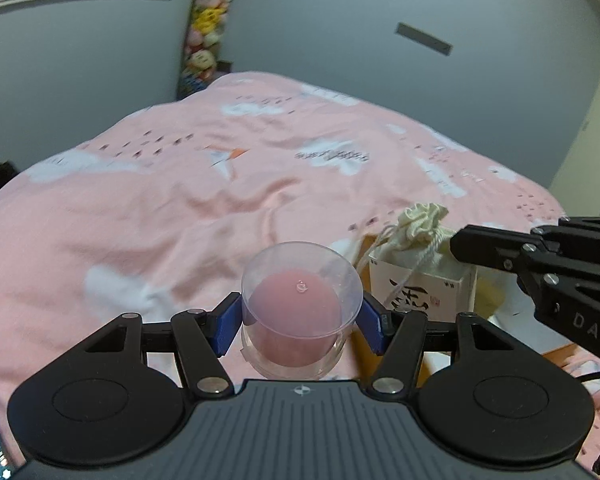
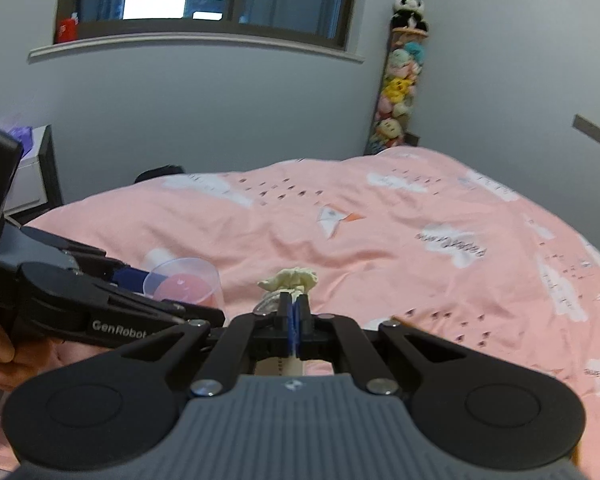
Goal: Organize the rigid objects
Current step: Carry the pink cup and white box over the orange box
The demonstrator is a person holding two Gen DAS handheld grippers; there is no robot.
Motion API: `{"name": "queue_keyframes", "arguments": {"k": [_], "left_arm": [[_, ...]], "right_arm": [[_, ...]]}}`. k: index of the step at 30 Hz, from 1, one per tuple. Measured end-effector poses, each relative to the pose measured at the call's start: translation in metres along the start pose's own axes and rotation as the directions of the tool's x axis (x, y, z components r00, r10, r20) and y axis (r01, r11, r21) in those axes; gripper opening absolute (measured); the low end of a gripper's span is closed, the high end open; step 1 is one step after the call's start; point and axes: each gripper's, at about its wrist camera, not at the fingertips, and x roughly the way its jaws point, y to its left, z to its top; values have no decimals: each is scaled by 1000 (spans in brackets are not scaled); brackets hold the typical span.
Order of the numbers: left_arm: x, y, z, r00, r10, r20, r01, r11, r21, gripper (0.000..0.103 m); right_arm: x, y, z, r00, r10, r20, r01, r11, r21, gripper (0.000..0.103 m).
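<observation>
Carrying both pieces above the pink bedspread (image 1: 148,216): our left gripper (image 1: 300,316) half-open, clamped around the clear cup (image 1: 300,300); right gripper (image 2: 294,312) pinched fully closed on the drawstring pouch (image 2: 290,278), keeping each secure.

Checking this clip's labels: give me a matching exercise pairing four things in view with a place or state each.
Things:
1. clear plastic cup
2. cream drawstring pouch
3. panda plush
4. red item

Places or states:
A. on top of the stacked soft toys in the corner
B. on the window sill
C. between the left gripper's blue pads
D. in a white box with black lettering

Pairs: 1-C, 2-D, 3-A, 4-B
</observation>
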Motion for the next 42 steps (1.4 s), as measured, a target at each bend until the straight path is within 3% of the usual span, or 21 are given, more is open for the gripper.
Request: {"name": "queue_keyframes", "arguments": {"k": [9,15,20,30,42], "left_arm": [[18,-62,21,991,-131,24,128,986,107,70],[53,-105,15,971,-226,-79,237,954,182,70],[86,-128,4,944,-269,-192,310,922,231,70],[129,-147,-14,910,-224,-350,343,879,330,70],[148,-145,-24,898,-141,-418,333,836,436,70]], "right_arm": [[-30,-46,5,985,-171,4,171,985,3,0],[-39,-78,-15,960,-269,-71,272,962,27,0],[-35,-101,-45,936,-308,-169,321,945,59,0],[1,-132,-90,913,-259,-316,315,938,142,0],[30,-134,-109,914,-174,-367,265,941,211,0]]}}
